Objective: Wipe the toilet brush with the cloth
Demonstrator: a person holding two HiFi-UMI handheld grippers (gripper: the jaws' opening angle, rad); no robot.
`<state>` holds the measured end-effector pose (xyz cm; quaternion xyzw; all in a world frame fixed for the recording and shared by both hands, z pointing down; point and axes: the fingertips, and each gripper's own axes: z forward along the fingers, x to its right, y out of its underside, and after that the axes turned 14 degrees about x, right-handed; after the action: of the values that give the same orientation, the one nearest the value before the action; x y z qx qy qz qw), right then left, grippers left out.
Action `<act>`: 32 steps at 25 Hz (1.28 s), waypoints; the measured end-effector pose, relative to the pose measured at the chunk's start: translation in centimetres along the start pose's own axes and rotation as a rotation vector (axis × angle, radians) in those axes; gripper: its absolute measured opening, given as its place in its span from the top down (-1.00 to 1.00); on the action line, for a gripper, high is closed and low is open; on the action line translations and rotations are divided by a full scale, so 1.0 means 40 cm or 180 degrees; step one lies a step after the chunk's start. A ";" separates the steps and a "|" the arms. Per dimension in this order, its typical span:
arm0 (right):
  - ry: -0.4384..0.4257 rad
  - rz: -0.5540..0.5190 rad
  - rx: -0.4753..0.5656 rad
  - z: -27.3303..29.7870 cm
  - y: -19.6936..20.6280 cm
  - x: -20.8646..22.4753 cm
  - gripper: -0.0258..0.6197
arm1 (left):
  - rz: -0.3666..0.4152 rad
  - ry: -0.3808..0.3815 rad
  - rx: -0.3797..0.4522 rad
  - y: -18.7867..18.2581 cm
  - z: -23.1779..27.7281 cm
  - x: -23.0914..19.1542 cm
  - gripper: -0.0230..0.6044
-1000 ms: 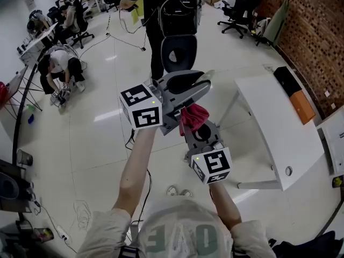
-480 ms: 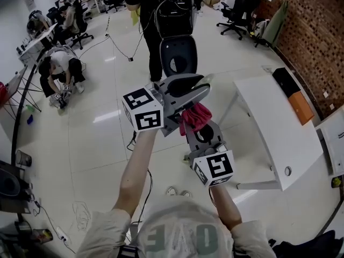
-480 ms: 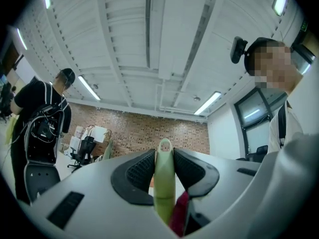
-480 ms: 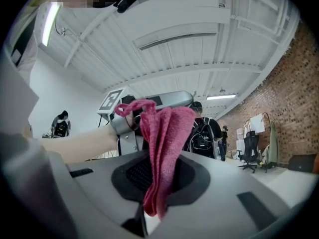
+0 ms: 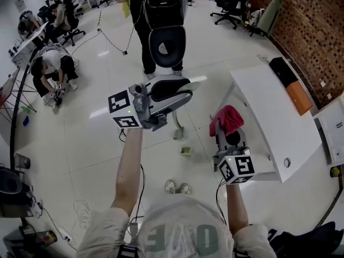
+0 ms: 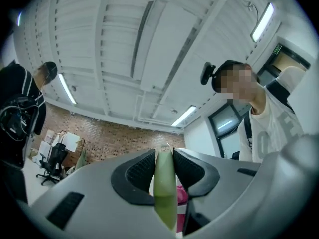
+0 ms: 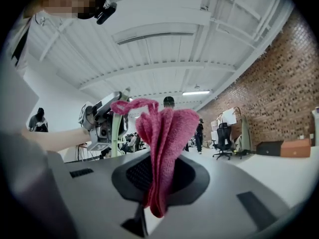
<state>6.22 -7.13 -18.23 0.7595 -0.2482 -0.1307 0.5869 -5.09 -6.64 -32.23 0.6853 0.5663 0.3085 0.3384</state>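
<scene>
The right gripper [image 5: 228, 136] is sitting closest to the person, held out over the edge of the white table [image 5: 269, 112], and its jaws are pinching a folded red cloth [image 5: 226, 119] that is bunching up above the pads. A little further out and to the left, the left gripper [image 5: 185, 89] is reaching over the pale floor; its ribbed pads are clamping the thin pale-green handle of the toilet brush [image 6: 164, 183], which is running upright between them. The bristle end is not clearly showing in any view.

The two tools are standing well apart, so the cloth is not touching the brush at this moment — this looks like a gap in the wiping rather than a stroke in progress. How much of the brush is already wiped cannot be judged. The next move probably calls for bringing the cloth across to the handle and dragging it along, both grips staying firm.

Beyond them, a small green box [image 5: 186, 151] is lying on the floor, a standing person [image 5: 156, 4] is waiting further off, and a brick wall [image 5: 317, 31] is closing the room on the right.
</scene>
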 end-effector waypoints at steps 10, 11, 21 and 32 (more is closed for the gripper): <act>0.0231 -0.0096 -0.0155 -0.027 0.143 0.142 0.83 | -0.0078 0.0075 -0.0200 0.161 -0.094 -0.041 0.54; 0.0236 -0.0141 -0.0142 -0.032 0.191 0.160 0.83 | -0.0078 0.0124 -0.0152 0.199 -0.119 -0.043 0.55; 0.0321 -0.0167 -0.0092 -0.213 1.169 0.409 0.83 | -0.0149 0.0411 -0.0019 1.088 -0.585 -0.125 0.55; 0.0515 0.0111 -0.0160 -0.388 1.607 0.506 0.83 | -0.0575 0.0273 -0.0206 1.617 -0.884 -0.147 0.54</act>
<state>16.52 -17.10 49.42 0.7482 -0.2098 -0.0649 0.6261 2.10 -16.75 40.65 0.6064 0.6294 0.3239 0.3622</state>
